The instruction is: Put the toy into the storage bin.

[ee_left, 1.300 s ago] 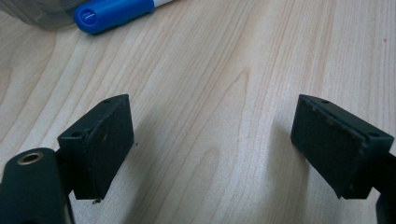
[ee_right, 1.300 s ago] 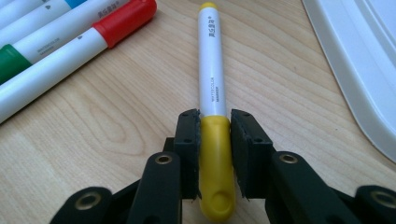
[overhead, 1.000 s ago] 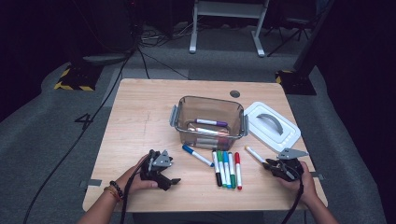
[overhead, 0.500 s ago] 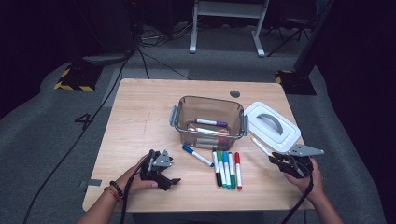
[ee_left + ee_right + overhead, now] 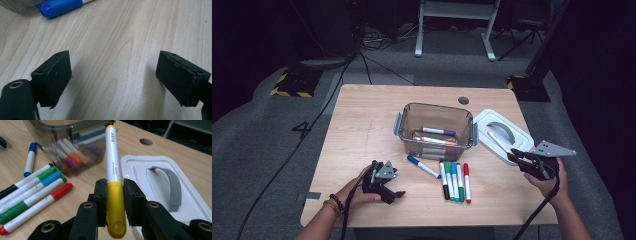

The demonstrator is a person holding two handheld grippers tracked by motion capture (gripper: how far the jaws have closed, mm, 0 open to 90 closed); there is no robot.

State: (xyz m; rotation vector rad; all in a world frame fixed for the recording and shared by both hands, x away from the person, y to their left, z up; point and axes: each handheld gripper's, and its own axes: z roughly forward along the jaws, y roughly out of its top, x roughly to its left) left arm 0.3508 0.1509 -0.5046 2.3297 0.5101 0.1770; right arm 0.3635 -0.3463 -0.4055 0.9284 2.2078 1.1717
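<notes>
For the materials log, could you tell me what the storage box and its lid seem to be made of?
Storage box: likely smoky clear plastic, glossy; the markers inside show through its wall. Lid: probably white plastic, smooth, moulded, with a grey handle.

The marker clamped in the black right gripper has a white barrel and yellow cap. To its left lie markers capped red, green, light blue, green and black; further out, a dark blue cap. Beyond them the smoky clear bin holds purple, orange and pink caps. To its right, a white lid with grey handle. The table is pale wood grain. Ahead of the black left gripper, a blue cap
</notes>
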